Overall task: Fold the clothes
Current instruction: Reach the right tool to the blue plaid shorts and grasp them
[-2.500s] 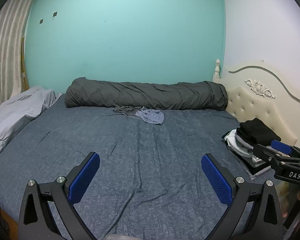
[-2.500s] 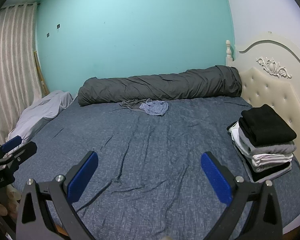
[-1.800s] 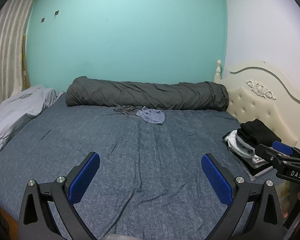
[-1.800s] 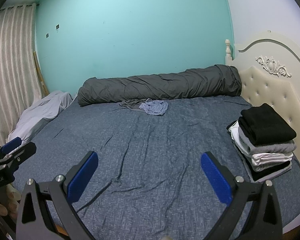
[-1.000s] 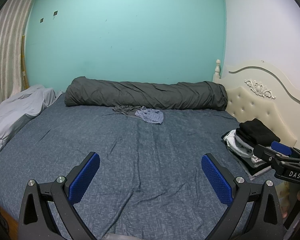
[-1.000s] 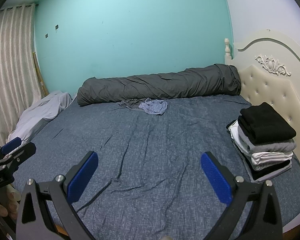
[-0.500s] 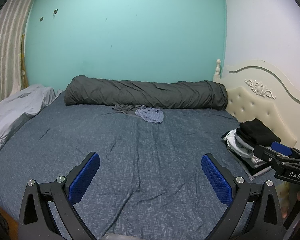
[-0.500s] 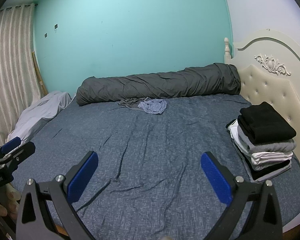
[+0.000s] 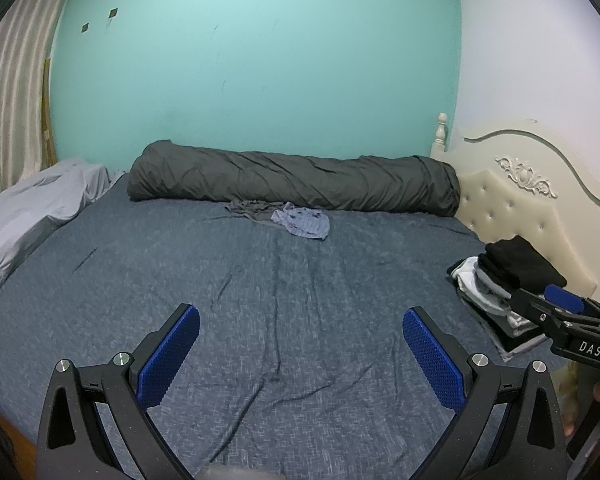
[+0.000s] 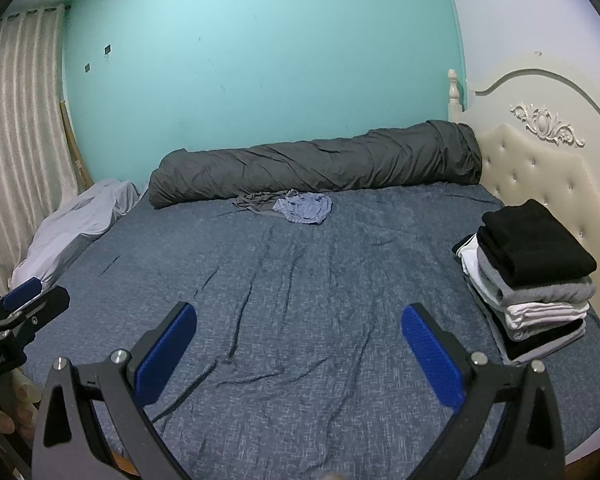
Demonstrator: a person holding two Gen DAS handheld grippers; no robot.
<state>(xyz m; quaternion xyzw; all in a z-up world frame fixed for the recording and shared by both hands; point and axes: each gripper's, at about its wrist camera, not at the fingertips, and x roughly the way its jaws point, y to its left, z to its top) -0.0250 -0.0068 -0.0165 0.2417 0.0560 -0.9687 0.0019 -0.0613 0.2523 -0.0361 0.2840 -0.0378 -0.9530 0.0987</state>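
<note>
Two crumpled garments lie far off on the blue bed sheet (image 9: 300, 300), just in front of the rolled duvet: a blue patterned piece (image 9: 302, 222) (image 10: 305, 208) and a grey piece (image 9: 248, 210) (image 10: 254, 201) to its left. A stack of folded clothes (image 10: 528, 284) (image 9: 504, 276), black on top, sits at the right by the headboard. My left gripper (image 9: 300, 354) hovers open over the near part of the bed, holding nothing. My right gripper (image 10: 299, 350) is likewise open and holds nothing. Each gripper shows at the edge of the other's view.
A rolled dark grey duvet (image 9: 292, 178) runs along the teal wall. A light grey pillow or sheet (image 9: 36, 208) is bunched at the left beside a striped curtain (image 10: 16, 152). The cream tufted headboard (image 10: 540, 168) bounds the right side.
Both views have shifted only slightly; the far garments sit a touch nearer and lower in view. Both grippers stay open and nothing on the bed has moved.
</note>
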